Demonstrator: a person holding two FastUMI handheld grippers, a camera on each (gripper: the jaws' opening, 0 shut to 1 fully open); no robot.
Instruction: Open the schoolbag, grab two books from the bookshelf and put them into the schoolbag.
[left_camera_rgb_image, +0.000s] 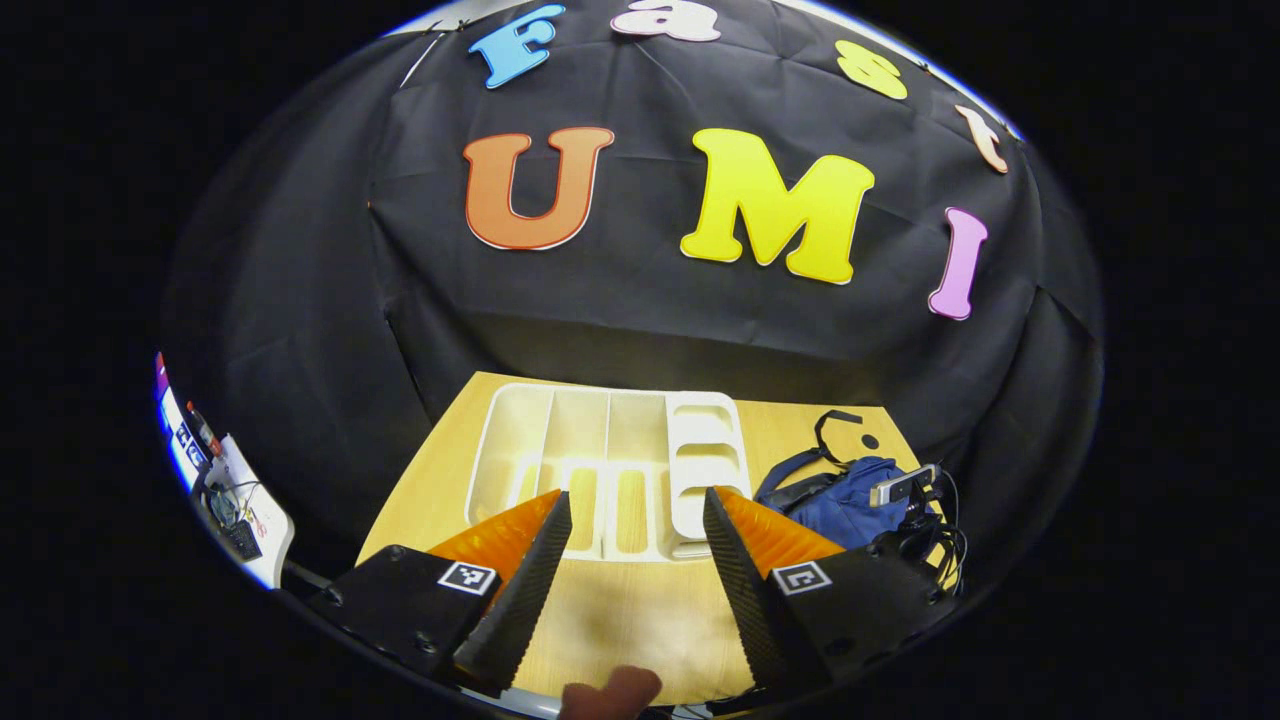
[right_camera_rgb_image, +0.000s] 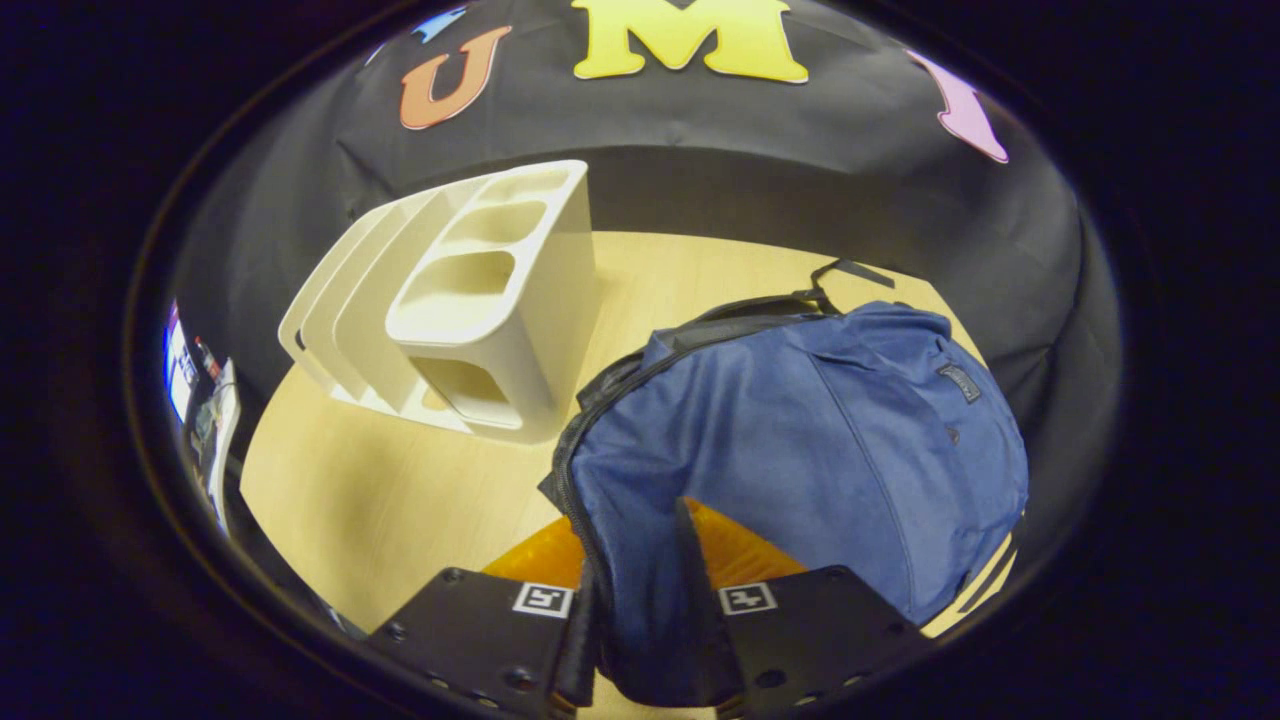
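Surface: pale wooden table (left_camera_rgb_image: 640, 610), black cloth wall behind.
Left gripper view: left gripper (left_camera_rgb_image: 636, 540) hovers with fingers spread apart, nothing between them; white bookshelf (left_camera_rgb_image: 610, 465) straight ahead, its slots seen from above; blue schoolbag (left_camera_rgb_image: 850, 500) off to its right, with the right gripper (left_camera_rgb_image: 905, 490) at it.
Right gripper view: right gripper (right_camera_rgb_image: 640, 600) clamped on a fold of the schoolbag (right_camera_rgb_image: 800, 440) at its near edge; zipper (right_camera_rgb_image: 575, 440) runs along the bag's left side; bookshelf (right_camera_rgb_image: 470, 300) stands just left of the bag.
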